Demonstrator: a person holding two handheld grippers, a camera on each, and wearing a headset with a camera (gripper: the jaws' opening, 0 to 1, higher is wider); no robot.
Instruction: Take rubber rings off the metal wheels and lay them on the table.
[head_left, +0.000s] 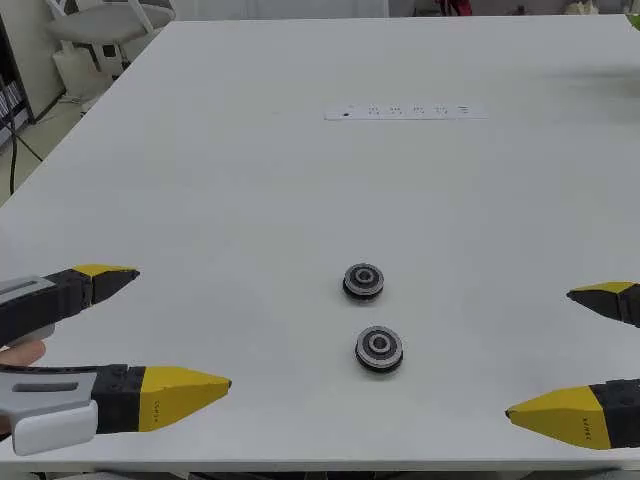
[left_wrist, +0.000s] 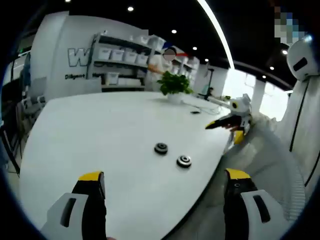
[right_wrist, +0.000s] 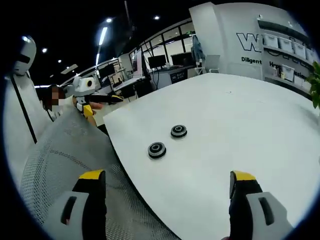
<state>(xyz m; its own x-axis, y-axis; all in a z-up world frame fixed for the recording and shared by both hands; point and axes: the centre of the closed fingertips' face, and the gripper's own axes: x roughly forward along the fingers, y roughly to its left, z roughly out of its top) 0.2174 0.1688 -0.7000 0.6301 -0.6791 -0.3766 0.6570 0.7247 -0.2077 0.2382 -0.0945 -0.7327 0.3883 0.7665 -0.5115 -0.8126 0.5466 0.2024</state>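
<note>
Two small metal wheels with black rubber rings lie flat on the white table: one farther (head_left: 363, 281) and one nearer (head_left: 379, 348). The left gripper view shows them as wheel (left_wrist: 161, 148) and wheel (left_wrist: 184, 161); the right gripper view shows wheel (right_wrist: 178, 131) and wheel (right_wrist: 157, 150). My left gripper (head_left: 175, 330) hovers at the table's near left edge, jaws wide open and holding nothing. My right gripper (head_left: 575, 352) hovers at the near right edge, also open and holding nothing. Both are well apart from the wheels.
A white power strip (head_left: 405, 111) lies farther back on the table. A potted plant (left_wrist: 173, 85) stands at the table's far end. A chair (head_left: 105, 22) stands beyond the back left corner. The person's grey clothing (right_wrist: 65, 155) is at the near edge.
</note>
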